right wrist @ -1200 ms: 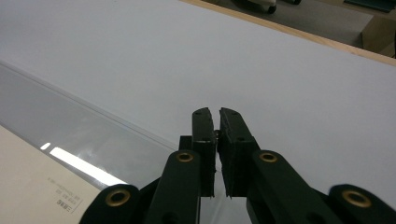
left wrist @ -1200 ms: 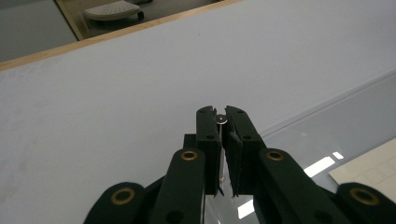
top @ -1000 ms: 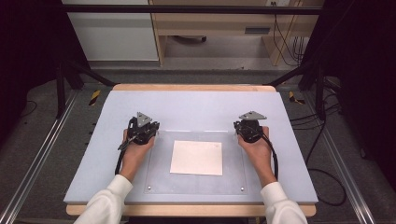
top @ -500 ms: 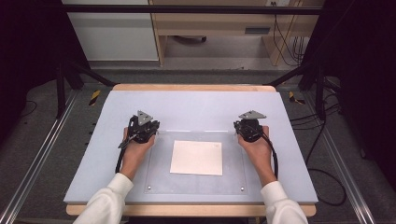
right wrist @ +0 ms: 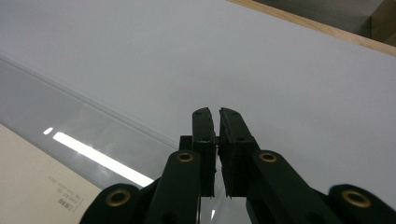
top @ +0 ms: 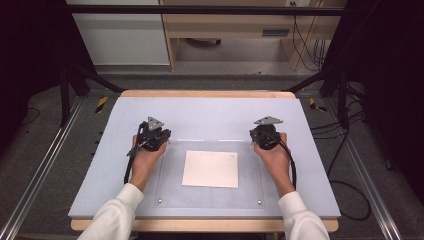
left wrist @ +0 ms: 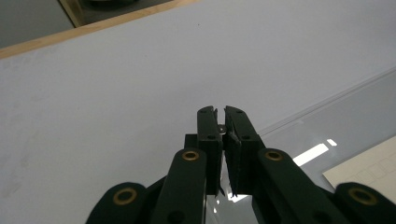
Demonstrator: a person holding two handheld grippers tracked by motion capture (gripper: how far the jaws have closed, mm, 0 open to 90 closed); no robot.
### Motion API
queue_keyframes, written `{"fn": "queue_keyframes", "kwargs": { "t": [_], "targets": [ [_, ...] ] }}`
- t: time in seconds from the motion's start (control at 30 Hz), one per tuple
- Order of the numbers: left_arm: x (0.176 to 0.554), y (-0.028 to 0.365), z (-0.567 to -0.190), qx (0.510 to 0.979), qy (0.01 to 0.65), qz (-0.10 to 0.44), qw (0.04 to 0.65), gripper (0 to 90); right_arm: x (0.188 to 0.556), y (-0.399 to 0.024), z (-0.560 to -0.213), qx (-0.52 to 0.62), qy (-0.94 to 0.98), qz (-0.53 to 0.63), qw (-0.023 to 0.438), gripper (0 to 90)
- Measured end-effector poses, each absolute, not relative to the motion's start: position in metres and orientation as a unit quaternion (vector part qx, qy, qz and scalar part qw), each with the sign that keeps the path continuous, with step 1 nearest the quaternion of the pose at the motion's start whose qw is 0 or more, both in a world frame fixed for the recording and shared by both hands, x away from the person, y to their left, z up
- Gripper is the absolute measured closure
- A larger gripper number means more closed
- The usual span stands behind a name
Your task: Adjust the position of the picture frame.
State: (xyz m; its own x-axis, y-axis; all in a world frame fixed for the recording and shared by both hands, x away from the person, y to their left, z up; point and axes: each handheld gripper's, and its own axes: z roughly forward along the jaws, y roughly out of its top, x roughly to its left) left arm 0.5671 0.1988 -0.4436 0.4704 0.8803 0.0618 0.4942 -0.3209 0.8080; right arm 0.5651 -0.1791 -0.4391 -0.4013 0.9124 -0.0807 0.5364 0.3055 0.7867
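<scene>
A cream sheet of paper (top: 210, 169) lies flat under a clear plastic plate (top: 170, 192) in the middle of the pale blue table mat (top: 210, 112). My left gripper (top: 151, 134) rests at the plate's far left corner, its jaws shut with nothing between them (left wrist: 220, 122). My right gripper (top: 265, 133) rests at the plate's far right corner, also shut and empty (right wrist: 214, 122). A corner of the sheet (left wrist: 369, 170) lies to the right in the left gripper view. The sheet (right wrist: 32, 186), with small print on it, lies at lower left in the right gripper view.
The mat lies on a wooden tabletop (top: 205, 93) whose edge shows at the back. Cables (top: 345, 165) trail on the floor to the right. A metal rail (top: 40, 175) runs along the left side. A desk (top: 240, 30) stands beyond the table.
</scene>
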Motion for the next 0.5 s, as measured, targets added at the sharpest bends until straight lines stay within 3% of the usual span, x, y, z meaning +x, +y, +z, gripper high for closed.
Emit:
{"fn": "queue_keyframes", "kwargs": {
  "t": [0.5],
  "targets": [
    [0.578, 0.199, -0.434, 0.791, 0.453, 0.218, 0.348, 85.1, 0.577, -0.178, -0.429, 0.491, 0.779, 0.314, 0.232, 86.2]
  ]
}}
